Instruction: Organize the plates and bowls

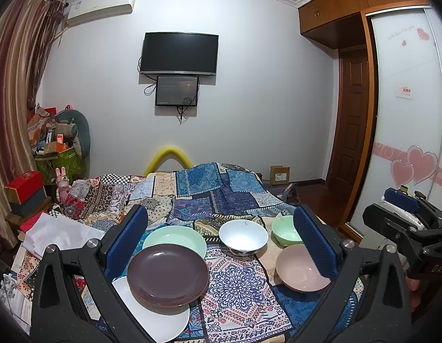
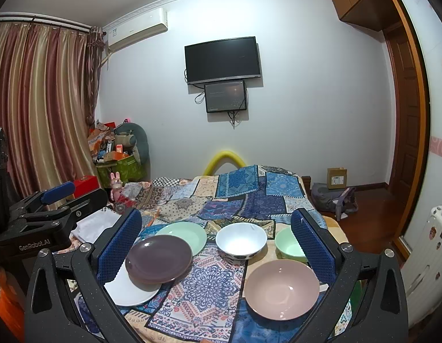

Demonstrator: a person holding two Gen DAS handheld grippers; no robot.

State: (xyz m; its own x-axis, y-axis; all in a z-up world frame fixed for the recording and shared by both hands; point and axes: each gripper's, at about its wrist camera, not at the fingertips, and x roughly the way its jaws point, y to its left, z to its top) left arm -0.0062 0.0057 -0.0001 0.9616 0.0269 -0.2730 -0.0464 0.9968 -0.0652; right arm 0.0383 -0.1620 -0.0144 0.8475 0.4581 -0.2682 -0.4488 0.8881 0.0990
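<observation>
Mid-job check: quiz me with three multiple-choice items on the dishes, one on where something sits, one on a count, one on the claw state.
1. The brown plate rests on:
A. the white plate
B. the pink bowl
C. the bare floor

2. How many bowls are on the patchwork cloth?
A. one
B. three
C. five

3. The left claw and right claw are:
A. both shut on plates
B. both open, holding nothing
C. one holding a bowl

Key: 1 A, it overlaps the white plate. 2 B, the pink bowl, white bowl and green bowl. 3 B, both sets of fingers are spread apart above the dishes.
</observation>
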